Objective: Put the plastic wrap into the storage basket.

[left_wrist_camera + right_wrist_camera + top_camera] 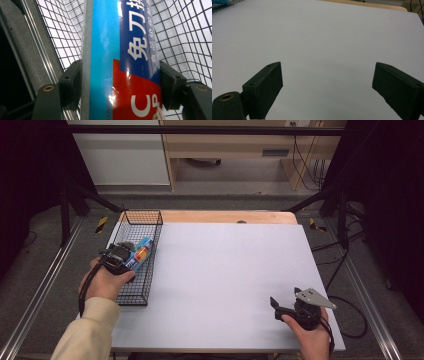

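Two grippers are in view, one loaded. Left gripper (pixel 131 256), at left of centre in the high view, is clenched on a long blue-and-red box (pixel 141 253); in the left gripper view its pads press both long sides of the box (pixel 120 62), which fills the gap between them. Box location: held above the open wire basket (pixel 150 220) at the table's left edge, not resting on the mesh as far as can be judged. Its long axis runs on from the jaws, toward the upper right of the high view, roughly along the basket's length. Judgement: lowering and release fall to the left hand alone. Right gripper (pixel 278 306), lower right, stands released and empty over the white table sheet (pixel 225 265), well apart from the basket.
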### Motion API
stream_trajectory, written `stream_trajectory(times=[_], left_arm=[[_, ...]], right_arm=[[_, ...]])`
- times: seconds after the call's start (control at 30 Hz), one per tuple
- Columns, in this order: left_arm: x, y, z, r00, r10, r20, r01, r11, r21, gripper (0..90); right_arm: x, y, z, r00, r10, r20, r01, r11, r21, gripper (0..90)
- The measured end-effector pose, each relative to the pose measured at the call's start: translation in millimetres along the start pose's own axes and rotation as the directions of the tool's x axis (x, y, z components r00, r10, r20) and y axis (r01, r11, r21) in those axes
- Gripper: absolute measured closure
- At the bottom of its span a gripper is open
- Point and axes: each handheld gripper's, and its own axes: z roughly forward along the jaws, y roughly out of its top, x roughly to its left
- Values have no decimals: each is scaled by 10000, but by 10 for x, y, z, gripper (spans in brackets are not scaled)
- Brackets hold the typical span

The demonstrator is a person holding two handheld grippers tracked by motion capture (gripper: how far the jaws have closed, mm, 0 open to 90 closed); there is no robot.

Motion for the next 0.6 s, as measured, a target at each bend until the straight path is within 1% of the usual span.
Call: stream_trajectory(times=[0.1, 0.17, 0.23, 0.37, 0.47, 0.57, 0.6], left_arm=[[-8, 0, 0, 10000, 62, -61, -62, 10000, -5, 313], [-19, -6, 2, 9998, 86, -168, -88, 9999, -112, 312], [-42, -6, -7, 9991, 282, -329, -284, 9996, -77, 310], [-66, -8, -12, 9978, 427, -516, -433, 9990, -120, 306], [-76, -22, -21, 9967, 502, -641, -519, 9983, -263, 302], [-79, -32, -32, 9970, 449, -631, -472, 9983, -352, 300], [-76, -32, -33, 9972, 461, -589, -480, 9984, -303, 299]], right_arm=[[4, 0, 0, 10000, 31, -32, -31, 10000, 24, 98], [5, 0, 0, 10000, 27, -51, -27, 10000, 29, 98], [6, -1, 1, 10000, 2, -63, -2, 10000, 34, 98], [7, -3, 6, 10000, -54, -66, 54, 10000, 48, 98], [8, -4, 7, 9999, -65, -78, 65, 10000, 49, 98], [8, -6, 11, 9999, -79, -82, 80, 9999, 74, 98], [9, -6, 11, 9999, -81, -96, 82, 9999, 74, 98]])
